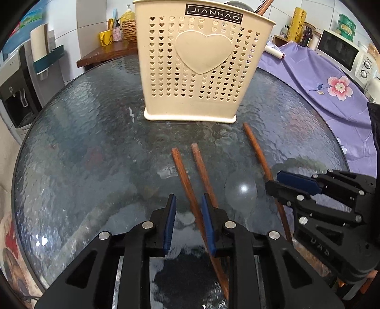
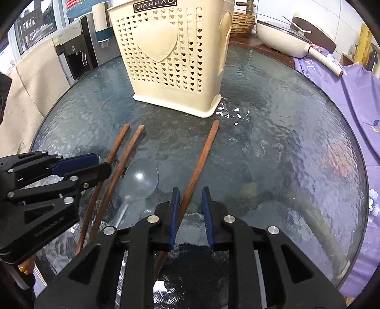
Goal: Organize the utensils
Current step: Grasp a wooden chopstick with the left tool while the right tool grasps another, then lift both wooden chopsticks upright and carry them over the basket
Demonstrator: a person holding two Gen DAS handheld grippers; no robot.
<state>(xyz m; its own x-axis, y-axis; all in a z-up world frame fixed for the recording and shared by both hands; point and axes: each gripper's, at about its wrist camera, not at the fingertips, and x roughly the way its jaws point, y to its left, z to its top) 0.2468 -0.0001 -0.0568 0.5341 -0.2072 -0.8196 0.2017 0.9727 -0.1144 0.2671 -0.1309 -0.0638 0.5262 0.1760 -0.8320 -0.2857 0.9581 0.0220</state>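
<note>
A cream heart-pierced utensil holder (image 1: 197, 66) (image 2: 171, 54) stands upright on the round glass table (image 1: 83, 133). In front of it lie three brown chopsticks and a clear plastic spoon (image 1: 241, 190) (image 2: 141, 177). My left gripper (image 1: 188, 197) (image 2: 103, 164) straddles the leftmost chopstick (image 1: 180, 166), which runs close to the right pad; a gap shows and the pads do not press it. The middle chopstick (image 1: 201, 166) lies just outside that finger. My right gripper (image 2: 190, 190) (image 1: 273, 180) straddles the rightmost chopstick (image 2: 204, 152) (image 1: 256, 152), which sits beside its left pad, unpressed.
One chopstick (image 1: 263, 7) sticks out of the holder's top. A purple flowered cloth (image 1: 320, 78) covers the surface to the right, with a microwave (image 1: 342, 52) behind. A white pan (image 2: 280, 35) sits at the back right. A water dispenser (image 1: 14, 90) stands at the left.
</note>
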